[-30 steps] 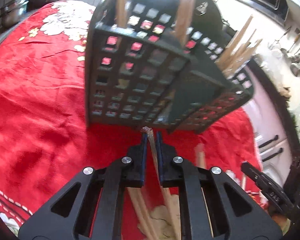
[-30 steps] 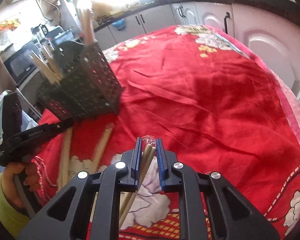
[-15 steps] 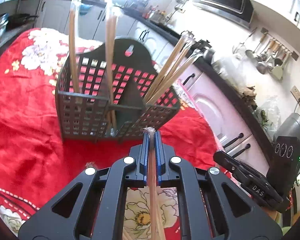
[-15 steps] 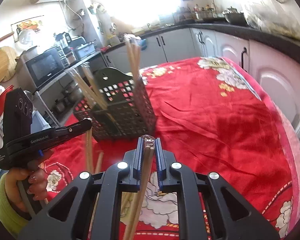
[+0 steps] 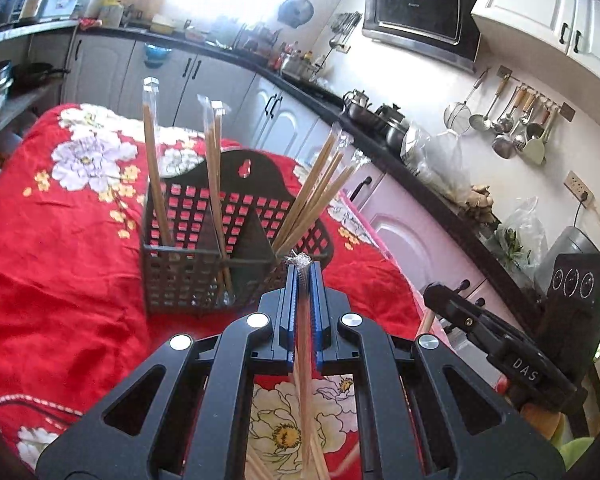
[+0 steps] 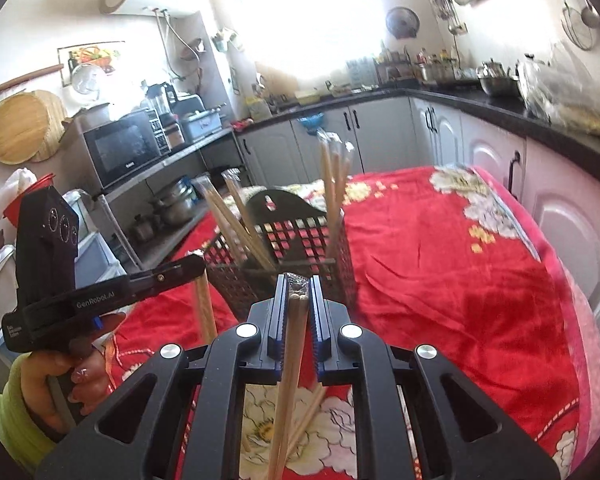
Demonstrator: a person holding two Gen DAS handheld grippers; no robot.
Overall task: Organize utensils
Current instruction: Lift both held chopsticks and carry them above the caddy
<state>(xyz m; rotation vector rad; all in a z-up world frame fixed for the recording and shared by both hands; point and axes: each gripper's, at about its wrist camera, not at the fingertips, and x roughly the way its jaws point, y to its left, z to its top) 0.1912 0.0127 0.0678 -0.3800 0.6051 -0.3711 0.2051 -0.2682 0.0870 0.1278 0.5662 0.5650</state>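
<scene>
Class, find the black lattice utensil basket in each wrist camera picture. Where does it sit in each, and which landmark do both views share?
Left wrist view: the basket stands left of centre, just beyond the left gripper.
Right wrist view: the basket stands at centre, beyond the right gripper.
Shared landmark: the red floral cloth under the basket.

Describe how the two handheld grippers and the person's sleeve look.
Both are black plastic frames with triangular cut-outs, silver round bolts and blue ribbed pads on the fingers. The left gripper carries white "GenRobot.AI" lettering on its side, plus a black camera block with three round lenses. The right gripper shows "DAS" lettering. The hand wears a yellow-green sleeve.
</scene>
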